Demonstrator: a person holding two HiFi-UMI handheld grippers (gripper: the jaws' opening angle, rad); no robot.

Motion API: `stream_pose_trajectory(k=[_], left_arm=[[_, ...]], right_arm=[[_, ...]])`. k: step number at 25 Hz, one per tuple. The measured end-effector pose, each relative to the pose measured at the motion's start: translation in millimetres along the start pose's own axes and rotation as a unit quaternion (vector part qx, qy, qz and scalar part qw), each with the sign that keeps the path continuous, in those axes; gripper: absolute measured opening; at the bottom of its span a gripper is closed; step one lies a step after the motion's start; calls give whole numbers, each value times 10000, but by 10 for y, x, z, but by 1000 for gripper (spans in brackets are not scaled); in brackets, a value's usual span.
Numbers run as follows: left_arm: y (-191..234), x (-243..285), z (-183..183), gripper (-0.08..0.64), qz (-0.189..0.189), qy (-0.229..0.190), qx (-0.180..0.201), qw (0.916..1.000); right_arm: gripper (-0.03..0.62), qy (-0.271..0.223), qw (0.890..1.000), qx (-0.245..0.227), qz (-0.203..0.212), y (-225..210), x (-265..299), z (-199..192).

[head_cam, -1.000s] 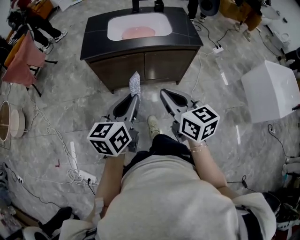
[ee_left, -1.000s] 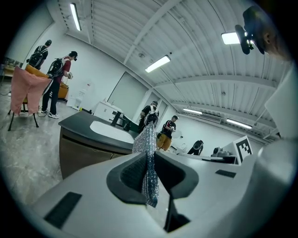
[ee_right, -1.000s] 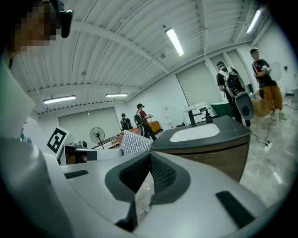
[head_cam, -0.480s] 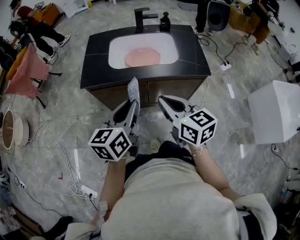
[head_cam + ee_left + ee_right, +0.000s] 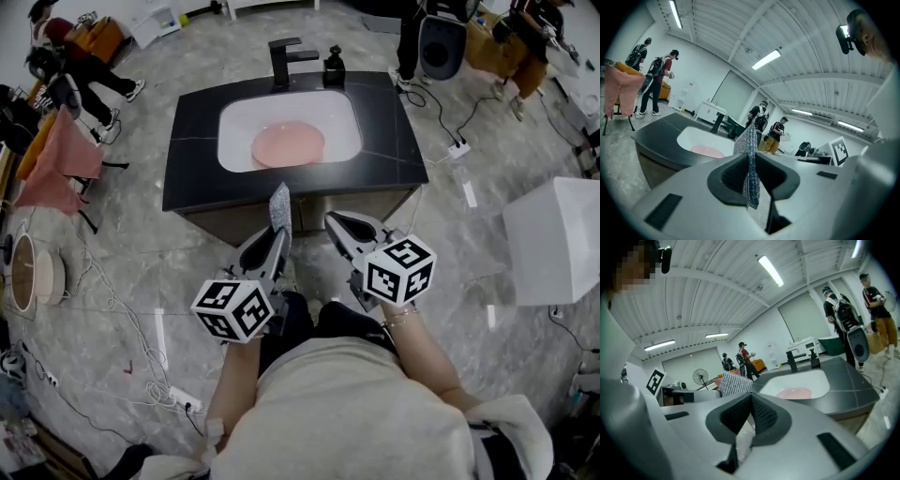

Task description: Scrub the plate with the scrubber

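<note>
Cube (image 5: 232, 309): on each gripper, nearest the person, faces printed with black-and-white square code patterns.
Left gripper (image 5: 278, 234): jaws clamped on the scrubber (image 5: 278, 208), a silvery mesh pad standing upright from the tips.
Right gripper (image 5: 334, 225): jaws pressed together, nothing between them.
Counter (image 5: 192, 178): black, just beyond both grippers' tips.
Sink (image 5: 234, 127): white basin set in the counter.
Plate (image 5: 288, 143): pink, lying flat in the basin, well apart from the scrubber.
Faucet (image 5: 284, 58): black, behind the basin.
</note>
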State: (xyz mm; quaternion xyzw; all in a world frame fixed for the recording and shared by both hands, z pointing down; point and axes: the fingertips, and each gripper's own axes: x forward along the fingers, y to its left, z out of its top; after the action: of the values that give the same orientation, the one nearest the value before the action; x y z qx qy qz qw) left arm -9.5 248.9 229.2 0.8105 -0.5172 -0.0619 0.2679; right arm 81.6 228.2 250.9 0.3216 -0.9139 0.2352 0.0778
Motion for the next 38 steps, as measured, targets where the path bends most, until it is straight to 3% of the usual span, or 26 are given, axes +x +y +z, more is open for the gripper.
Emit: stream_pose_trajectory(k=[11, 27, 38], left_arm=[[325, 712, 372, 69, -468, 68, 190, 9987], [1419, 1837, 1288, 69, -500, 22, -140, 9986], [1881, 2299, 1523, 69, -691, 225, -121, 9973]], right_arm=[[8, -55, 9997, 98, -198, -478, 556, 316], [8, 105, 9984, 52, -552, -1264, 1895, 1172], [8, 197, 9966, 238, -762, -1514, 2443, 1286]])
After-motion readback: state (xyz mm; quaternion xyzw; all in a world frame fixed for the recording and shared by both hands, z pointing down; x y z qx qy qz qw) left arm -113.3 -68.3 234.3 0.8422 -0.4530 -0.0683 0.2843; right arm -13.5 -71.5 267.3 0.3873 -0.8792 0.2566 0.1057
